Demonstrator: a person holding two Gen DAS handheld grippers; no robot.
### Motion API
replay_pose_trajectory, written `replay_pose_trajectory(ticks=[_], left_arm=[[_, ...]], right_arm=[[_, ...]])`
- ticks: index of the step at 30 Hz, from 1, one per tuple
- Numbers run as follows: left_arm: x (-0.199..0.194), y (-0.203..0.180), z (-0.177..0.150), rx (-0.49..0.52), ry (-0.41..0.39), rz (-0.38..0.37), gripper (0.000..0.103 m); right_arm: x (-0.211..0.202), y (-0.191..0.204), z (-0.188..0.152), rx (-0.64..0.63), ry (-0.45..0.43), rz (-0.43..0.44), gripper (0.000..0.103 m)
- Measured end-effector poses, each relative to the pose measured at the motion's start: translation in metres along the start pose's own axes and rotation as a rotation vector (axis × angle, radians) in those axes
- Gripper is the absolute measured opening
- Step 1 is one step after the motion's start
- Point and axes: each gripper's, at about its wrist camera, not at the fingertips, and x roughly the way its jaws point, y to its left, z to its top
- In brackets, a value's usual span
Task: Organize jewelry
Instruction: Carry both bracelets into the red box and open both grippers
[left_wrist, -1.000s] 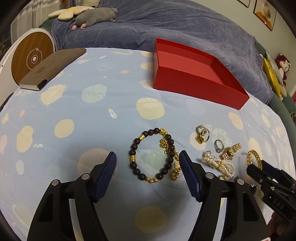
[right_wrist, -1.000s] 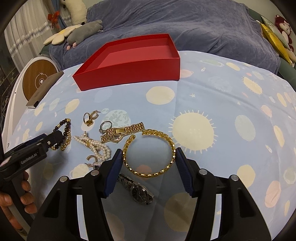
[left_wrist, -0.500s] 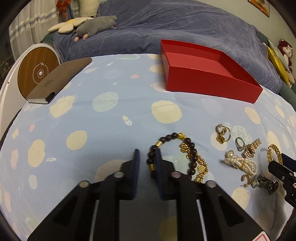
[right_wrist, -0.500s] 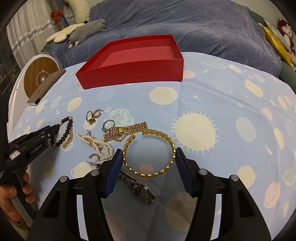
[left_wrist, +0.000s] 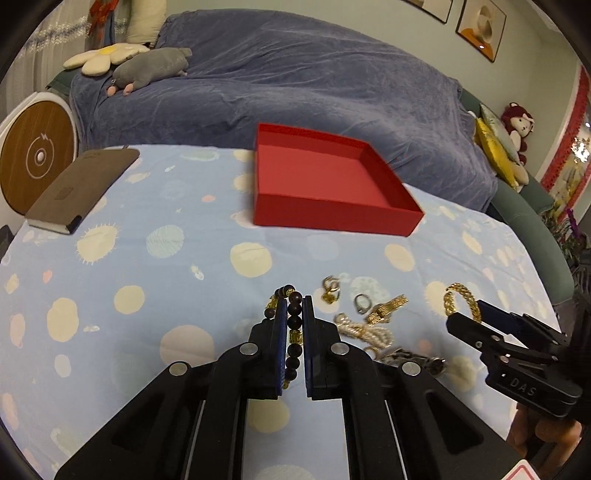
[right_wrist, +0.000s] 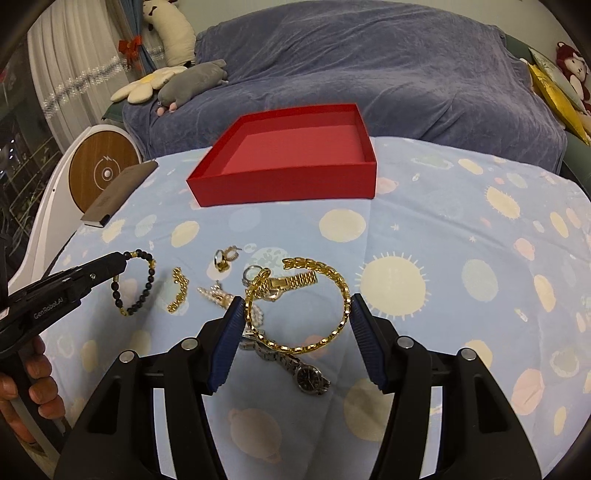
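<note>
The dark bead bracelet (left_wrist: 294, 325) is pinched in the left gripper (left_wrist: 294, 314) above the cloth (left_wrist: 166, 258); the gold bangle (right_wrist: 299, 306) is clamped across the right gripper (right_wrist: 297, 314), near the red box (right_wrist: 288, 184).

1. One red box (right_wrist: 295, 177), beyond the fingers.
2. One dark beaded bracelet (right_wrist: 135, 284), hanging from the left fingers (left_wrist: 282, 332).
3. One gold link bangle (right_wrist: 299, 306), between the right fingers (right_wrist: 229, 332).
4. One short gold chain (right_wrist: 178, 290), left of the right fingers.
5. One pearl strand (left_wrist: 364, 330).
6. One silver wristwatch (right_wrist: 308, 376), below the bangle.
7. One gold watch band (right_wrist: 293, 282).
8. One brown notebook (left_wrist: 83, 188), far left.
9. Two grippers.
</note>
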Motion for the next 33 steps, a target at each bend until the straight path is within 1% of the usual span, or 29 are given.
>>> replay_pose_trajectory(ticks=[4,7,9,11,13,16,17,18,20,22,24,25,27,29,30,32,33], left_arm=[[-0.017,-0.018,0.033,0.048,-0.038,-0.068,0.005],[-0.016,-0.029,0.068,0.095,-0.070,-0.085,0.005],[-0.007,-0.035,0.095,0.119,-0.100,-0.081,0.005],[0.010,-0.037,0.123,0.127,-0.114,-0.079,0.005],[0.033,-0.038,0.150,0.124,-0.112,-0.093,0.005],[0.076,-0.040,0.182,0.148,-0.119,-0.046,0.005],[0.091,-0.038,0.190,0.149,-0.117,-0.020,0.005],[0.108,-0.038,0.198,0.154,-0.108,-0.014,0.005],[0.139,-0.034,0.210,0.147,-0.091,0.009,0.005],[0.165,-0.028,0.216,0.135,-0.068,0.002,0.005],[0.189,-0.022,0.220,0.124,-0.040,0.003,0.005],[0.200,-0.020,0.221,0.122,-0.025,0.002,0.005],[0.217,-0.015,0.221,0.114,-0.002,0.023,0.005],[0.233,-0.012,0.220,0.106,0.025,0.040,0.006],[0.238,-0.011,0.221,0.100,0.024,0.053,0.008],[0.245,-0.007,0.219,0.091,0.020,0.083,0.012],[0.247,-0.004,0.218,0.076,0.030,0.089,0.017]], right_arm=[[-0.009,-0.002,0.037,-0.025,-0.026,0.012,0.056],[-0.002,-0.005,0.076,-0.034,-0.048,0.015,0.056],[0.011,-0.007,0.104,-0.044,-0.062,0.004,0.056],[0.030,-0.011,0.132,-0.038,-0.069,0.005,0.056],[0.053,-0.016,0.161,-0.023,-0.070,0.013,0.056],[0.094,-0.020,0.197,-0.019,-0.069,0.005,0.056],[0.109,-0.021,0.206,-0.019,-0.060,-0.004,0.056],[0.124,-0.022,0.214,-0.019,-0.045,-0.006,0.056],[0.154,-0.025,0.226,-0.016,-0.015,-0.010,0.056],[0.178,-0.026,0.234,-0.024,0.015,-0.019,0.056],[0.200,-0.030,0.236,-0.028,0.043,-0.032,0.056],[0.210,-0.034,0.237,-0.026,0.060,-0.024,0.056],[0.228,-0.042,0.236,-0.005,0.075,-0.036,0.057],[0.239,-0.045,0.235,-0.009,0.080,-0.053,0.064],[0.241,-0.045,0.234,-0.012,0.077,-0.076,0.071],[0.243,-0.045,0.232,-0.015,0.083,-0.074,0.073],[0.242,-0.045,0.231,-0.006,0.084,-0.067,0.074]])
